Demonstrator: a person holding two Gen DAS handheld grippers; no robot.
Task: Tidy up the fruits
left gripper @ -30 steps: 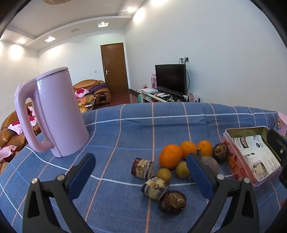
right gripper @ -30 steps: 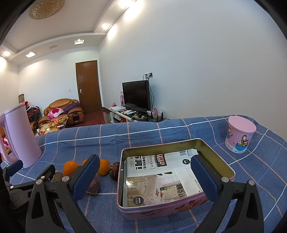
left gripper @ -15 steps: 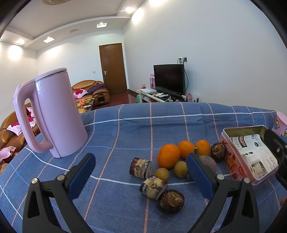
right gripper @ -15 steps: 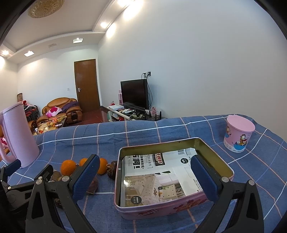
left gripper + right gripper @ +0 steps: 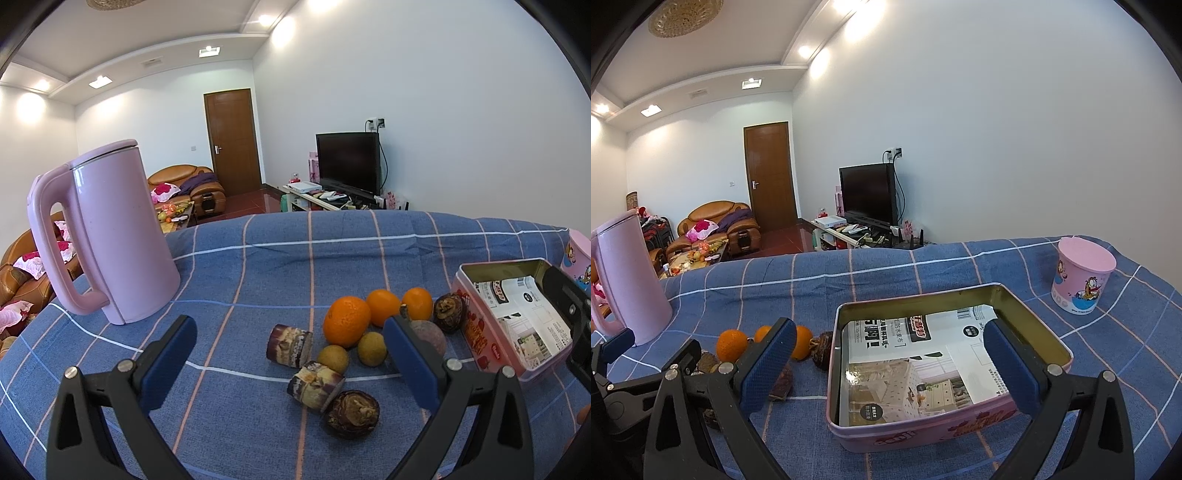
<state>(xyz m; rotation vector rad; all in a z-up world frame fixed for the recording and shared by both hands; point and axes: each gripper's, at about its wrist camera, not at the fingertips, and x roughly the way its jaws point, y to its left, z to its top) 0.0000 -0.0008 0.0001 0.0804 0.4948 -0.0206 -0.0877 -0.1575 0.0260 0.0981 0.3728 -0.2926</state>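
A cluster of fruit lies on the blue checked cloth: a big orange (image 5: 346, 320), two smaller oranges (image 5: 384, 307), two small yellow-green fruits (image 5: 333, 359), sugarcane pieces (image 5: 290, 345) and dark round fruits (image 5: 352, 408). My left gripper (image 5: 291, 363) hangs open above and in front of them, holding nothing. A pink tin (image 5: 846, 428) lined with printed paper sits to the right of the fruit. My right gripper (image 5: 888, 363) is open over the tin's near side, empty. The oranges (image 5: 731, 345) show left of the tin in the right wrist view.
A tall pink kettle (image 5: 114, 236) stands at the table's left. A pink cartoon cup (image 5: 1080, 278) stands at the far right behind the tin. The table's far edge drops to a living room with a TV and sofas.
Both views have shifted slightly; the fruit and tin sit a little lower and left in frame. Both grippers stay open and nothing was picked up.
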